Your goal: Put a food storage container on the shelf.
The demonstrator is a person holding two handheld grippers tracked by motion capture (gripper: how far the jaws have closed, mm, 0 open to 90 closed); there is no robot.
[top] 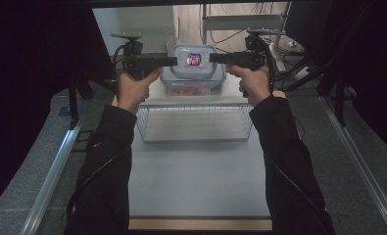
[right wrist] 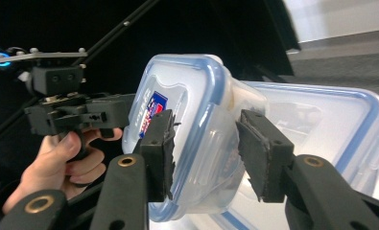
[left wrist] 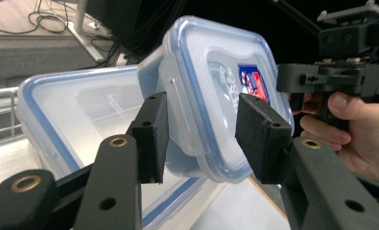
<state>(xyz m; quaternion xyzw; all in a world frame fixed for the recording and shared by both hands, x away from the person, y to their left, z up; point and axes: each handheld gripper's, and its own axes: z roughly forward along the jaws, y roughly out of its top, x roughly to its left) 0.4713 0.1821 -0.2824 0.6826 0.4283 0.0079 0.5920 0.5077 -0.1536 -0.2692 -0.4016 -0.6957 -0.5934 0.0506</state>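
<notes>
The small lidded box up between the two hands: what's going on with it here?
A person holds a claw in each hand and has the small blue-rimmed container between them, the left claw at one end and the right claw at the other. Each claw's jaws straddle the container's edge. It hangs over a larger lidded container, which sits beyond a wire basket on the table.

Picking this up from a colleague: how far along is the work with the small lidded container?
Done: the small lidded container is off the table, above the larger container. In hand: left gripper and right gripper clamp its opposite sides. Left: likely setting it down somewhere; the wire basket stands in front.
</notes>
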